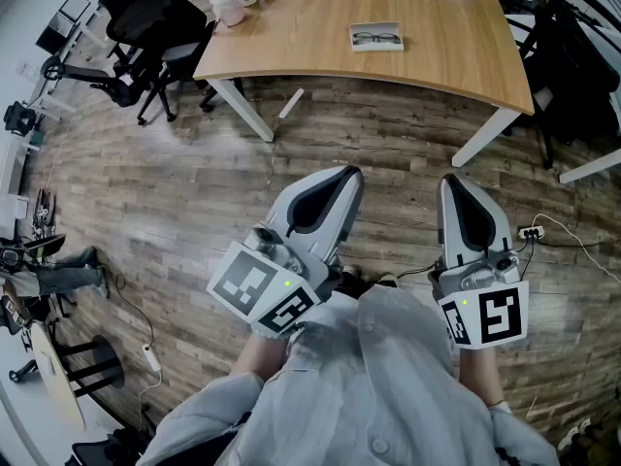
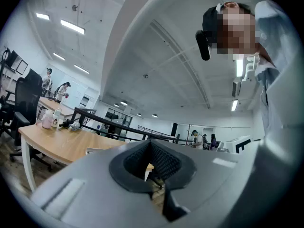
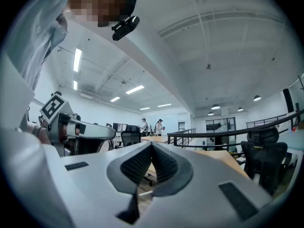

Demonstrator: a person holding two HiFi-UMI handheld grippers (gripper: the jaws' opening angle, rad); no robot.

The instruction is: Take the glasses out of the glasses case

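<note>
Left gripper [image 1: 346,175]: jaws together, empty, at the torso.
Right gripper [image 1: 454,181]: likewise closed on nothing.
Case [image 1: 360,45]: lies open on table [image 1: 446,56], well apart from both grippers; glasses [image 1: 376,37] inside.
Risk: jaws arriving closed would likely shove the case; the thin frame may slip from a pinch.

No lettering, number or brand can be read anywhere in view.

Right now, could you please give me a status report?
Left gripper shut, empty; right gripper shut, empty; both over the floor, short of the table. Glasses lie in the case on the table, untouched. Nothing in the way.
</note>
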